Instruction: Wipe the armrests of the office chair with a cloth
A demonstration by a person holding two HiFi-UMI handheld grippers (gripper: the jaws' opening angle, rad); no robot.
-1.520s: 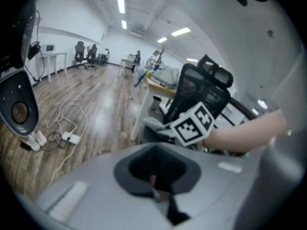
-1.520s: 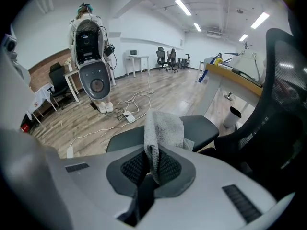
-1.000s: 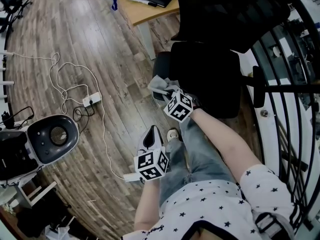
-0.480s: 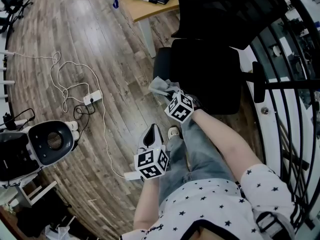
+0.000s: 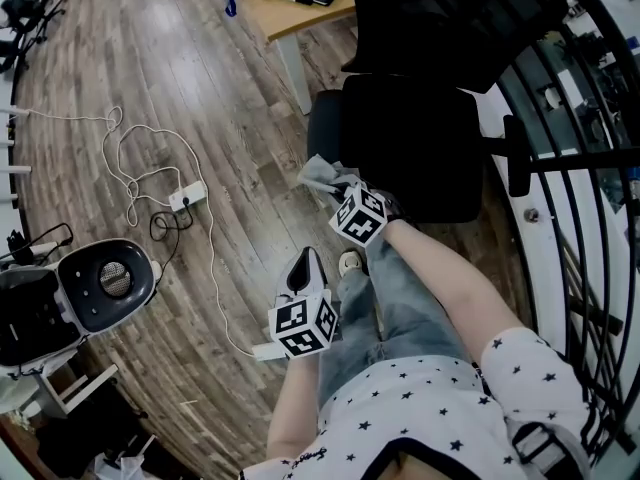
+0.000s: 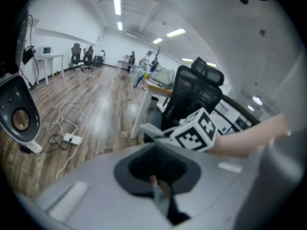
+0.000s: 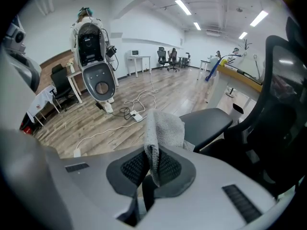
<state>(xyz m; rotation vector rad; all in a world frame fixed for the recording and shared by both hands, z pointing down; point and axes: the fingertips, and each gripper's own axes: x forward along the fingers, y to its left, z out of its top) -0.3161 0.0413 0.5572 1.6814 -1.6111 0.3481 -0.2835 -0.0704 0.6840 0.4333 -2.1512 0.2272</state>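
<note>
We look down on a wood-plank floor with a looped white cable and a power strip. A black office chair stands by a desk. The right gripper holds a grey cloth just beside the near end of the chair's armrest; we cannot tell whether they touch. The left gripper hangs lower, well apart from the chair, above the person's jeans.

In the left gripper view, an open office with ceiling strip lights spreads behind. The left gripper has its jaws drawn together with nothing between them.

In the right gripper view, the right gripper is clenched on the cloth, which stands up from between the ribbed pads. The chair rises at right.
</note>
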